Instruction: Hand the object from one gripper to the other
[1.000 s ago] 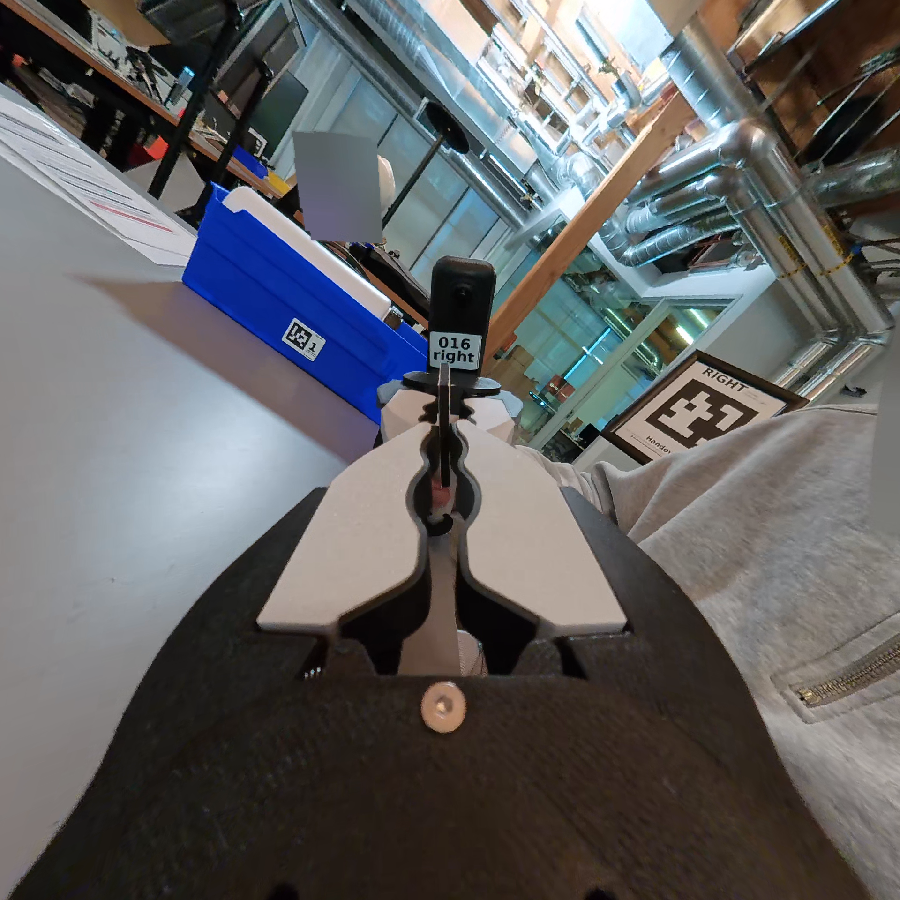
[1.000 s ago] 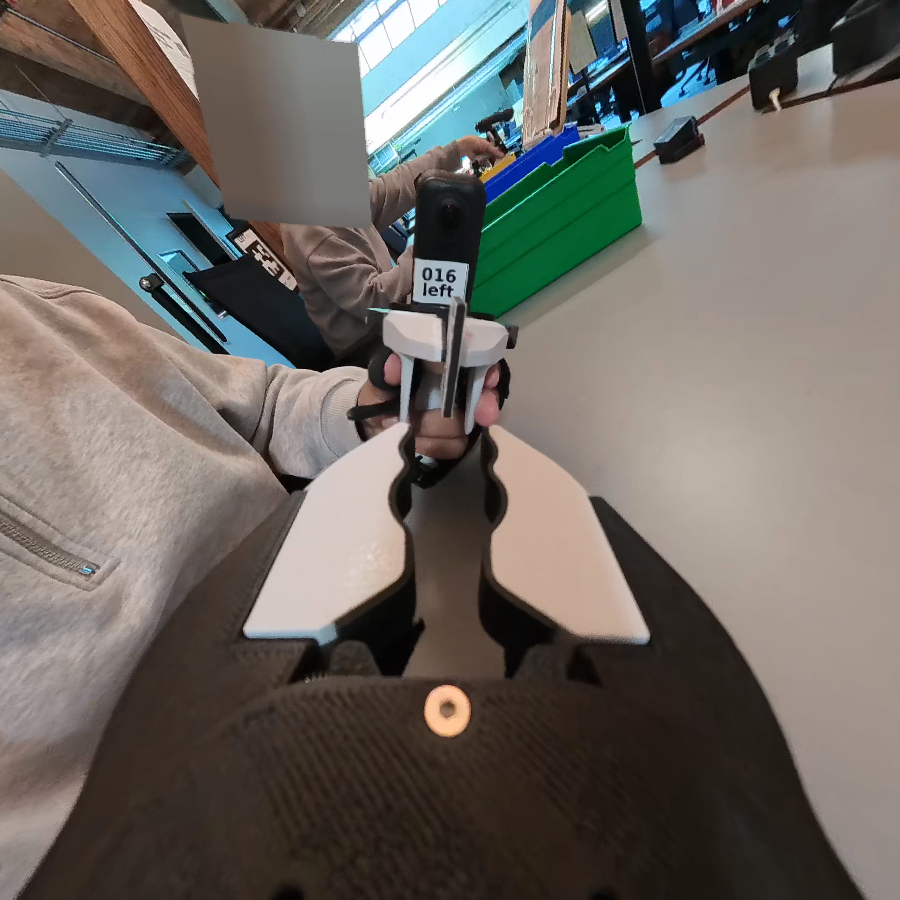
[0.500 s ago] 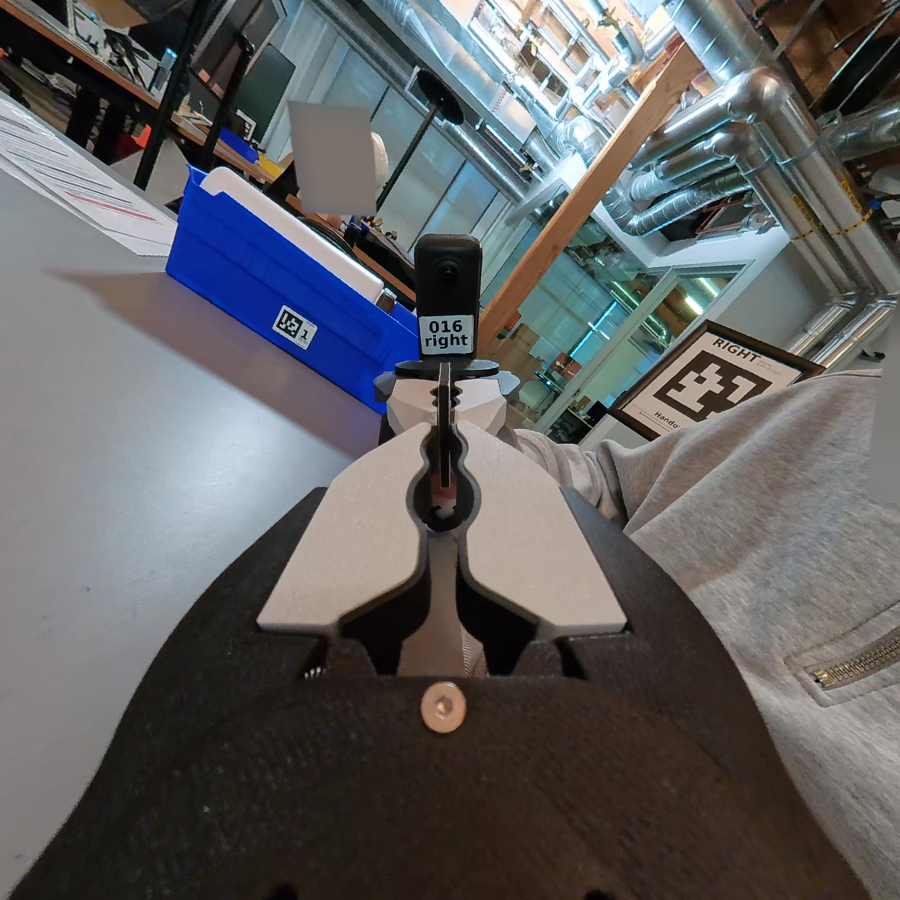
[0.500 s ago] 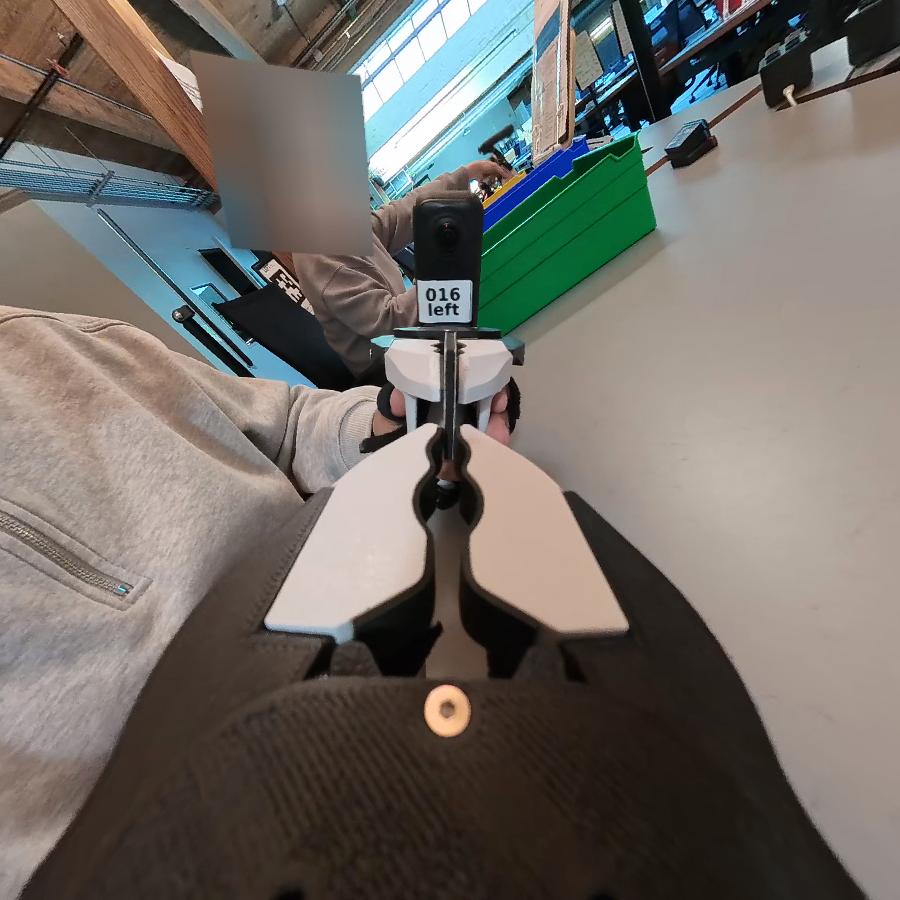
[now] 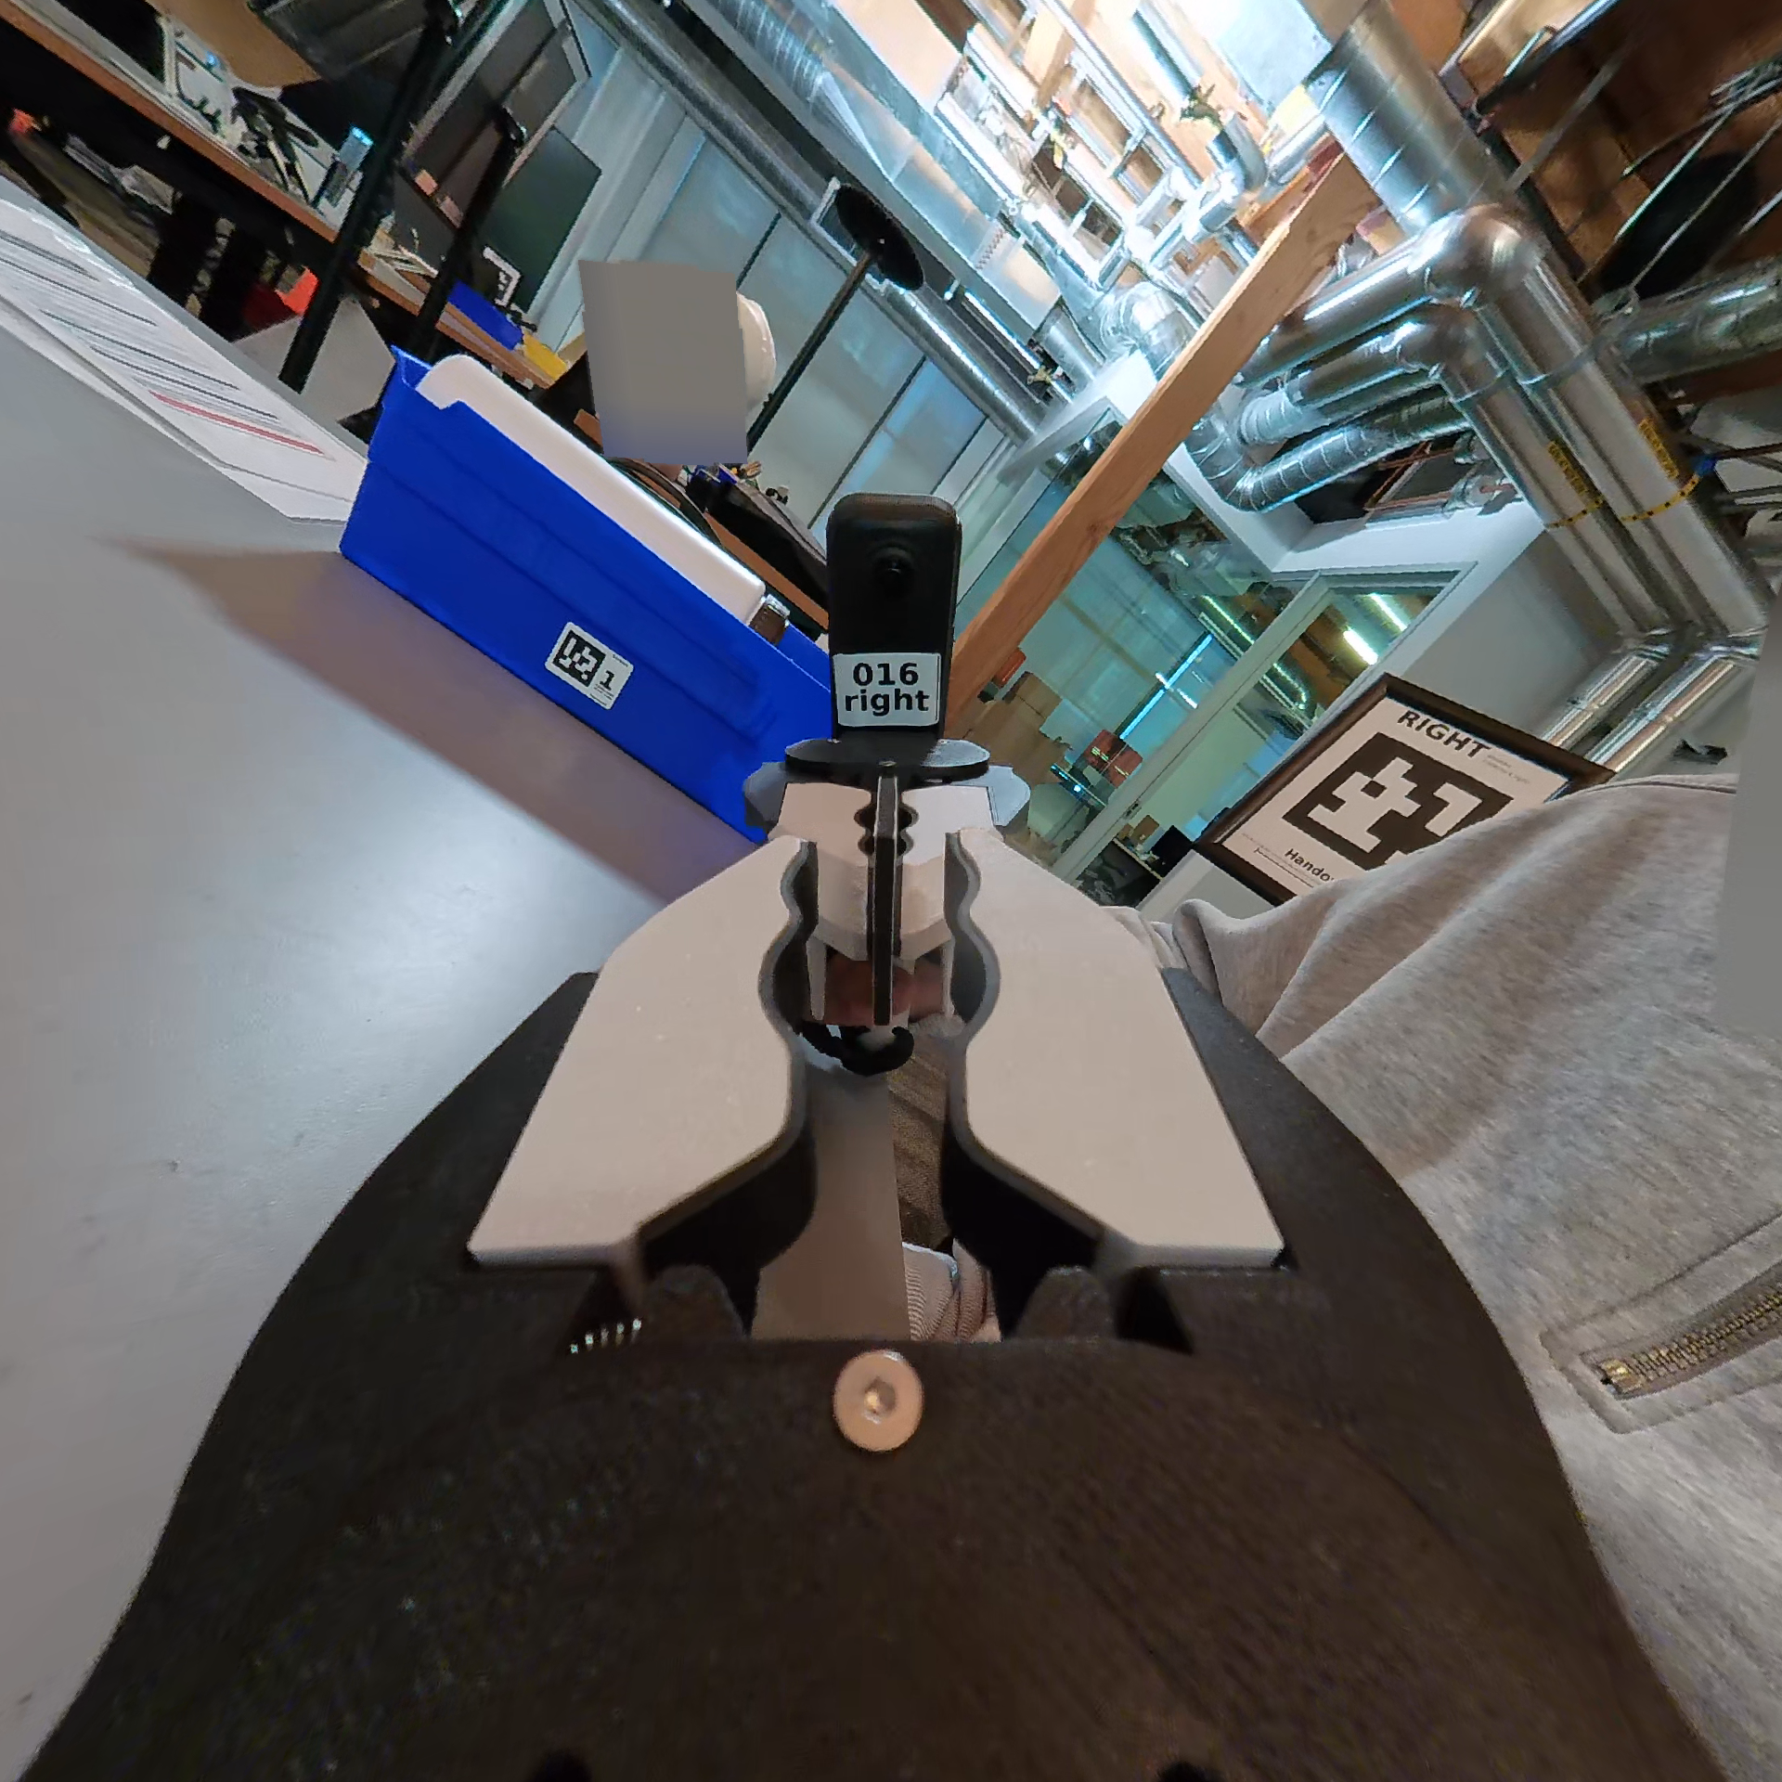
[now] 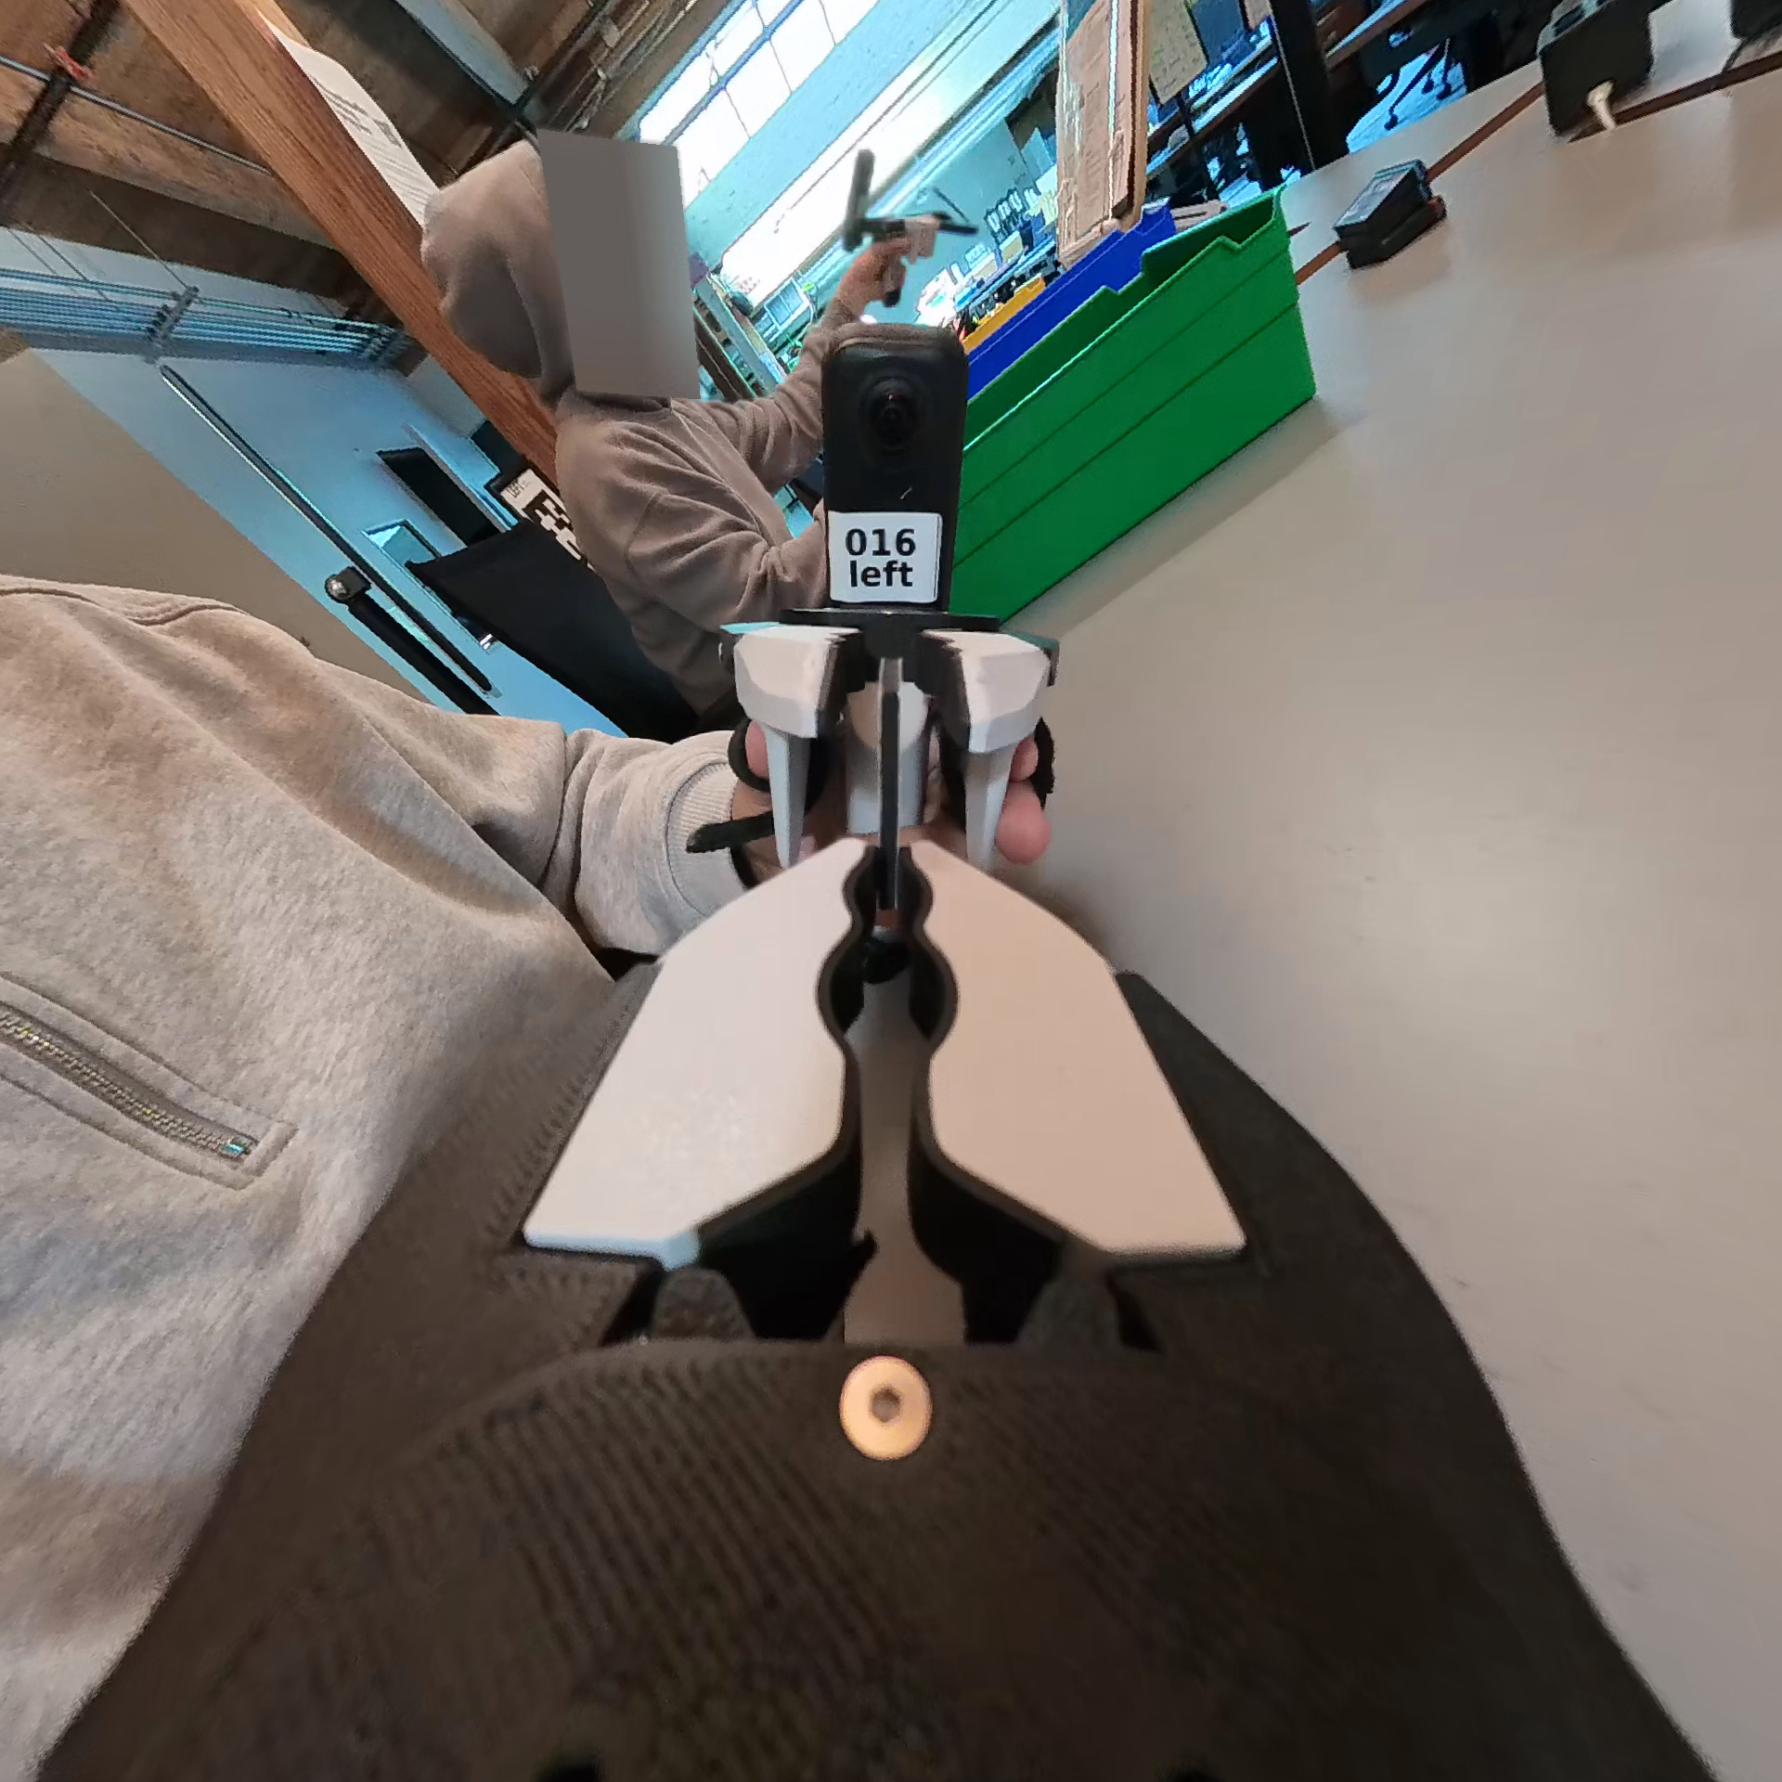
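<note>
The object is a thin dark flat piece (image 5: 883, 926), seen edge-on, held in the air between the two grippers. My left gripper (image 5: 876, 868) is open, its jaws standing apart on either side of the piece without touching it. My right gripper (image 6: 887, 853) is shut on the piece (image 6: 889, 762). In the left wrist view the right gripper's white fingers (image 5: 839, 887) sit inside the left jaws' gap. In the right wrist view the left gripper's fingers (image 6: 793, 771) stand spread to both sides. The grippers face each other tip to tip.
Grey table (image 5: 241, 916) below. A blue bin (image 5: 540, 579) and papers (image 5: 145, 366) lie beyond on the left. A green bin (image 6: 1138, 405) and a small black box (image 6: 1389, 212) sit further along the table. Another person (image 6: 675, 501) sits behind. A framed marker board (image 5: 1389, 800) stands nearby. The grippers are tip to tip, or close to it.
The right gripper closed on the piece while the left still held it. Since then the left gripper has opened and let go. The piece stays in the right gripper.
</note>
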Demonstrator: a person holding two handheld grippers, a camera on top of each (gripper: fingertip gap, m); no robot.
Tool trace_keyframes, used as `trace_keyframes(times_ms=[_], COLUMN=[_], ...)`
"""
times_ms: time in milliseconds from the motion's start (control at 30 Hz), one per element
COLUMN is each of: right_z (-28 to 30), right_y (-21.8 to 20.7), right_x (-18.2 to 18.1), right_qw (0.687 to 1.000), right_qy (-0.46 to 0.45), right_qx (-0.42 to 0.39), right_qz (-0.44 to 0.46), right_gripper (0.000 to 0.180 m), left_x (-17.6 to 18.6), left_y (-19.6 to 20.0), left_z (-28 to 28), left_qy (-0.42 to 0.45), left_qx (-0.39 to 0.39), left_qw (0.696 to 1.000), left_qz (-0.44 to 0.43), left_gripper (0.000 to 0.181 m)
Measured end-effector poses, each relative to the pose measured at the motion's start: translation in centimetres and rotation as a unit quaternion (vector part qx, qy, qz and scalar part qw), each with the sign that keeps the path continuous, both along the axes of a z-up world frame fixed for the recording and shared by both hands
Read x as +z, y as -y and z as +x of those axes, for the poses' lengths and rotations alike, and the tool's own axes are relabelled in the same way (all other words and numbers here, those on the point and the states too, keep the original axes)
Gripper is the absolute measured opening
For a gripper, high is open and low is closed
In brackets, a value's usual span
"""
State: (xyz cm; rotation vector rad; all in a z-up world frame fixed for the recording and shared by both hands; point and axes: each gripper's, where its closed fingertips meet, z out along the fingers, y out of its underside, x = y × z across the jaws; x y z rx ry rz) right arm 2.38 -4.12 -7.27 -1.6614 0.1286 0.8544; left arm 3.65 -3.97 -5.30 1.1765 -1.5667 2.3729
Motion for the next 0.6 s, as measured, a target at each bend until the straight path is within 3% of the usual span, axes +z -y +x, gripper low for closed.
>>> trace_keyframes(times_ms=[233,433,600], right_z=[-0.1,-0.1,1.1], right_y=[0.0,-0.1,-0.1], right_x=[-0.1,-0.1,0.3], right_qw=[1.000,1.000,0.998], right_qy=[0.002,-0.003,0.040], right_qx=[0.002,0.002,-0.033], right_qz=[-0.002,0.003,0.026], right_gripper=[0.004,0.004,0.031], left_x=[0.0,0.0,0.0], left_y=[0.0,0.0,-0.5], left_z=[-0.1,-0.1,0.1], left_qy=[0.005,0.005,-0.014], left_qx=[-0.001,0.001,0.001], left_qw=[1.000,1.000,1.000], left_qz=[0.009,0.015,-0.010], left_gripper=[0.004,0.003,0.003])
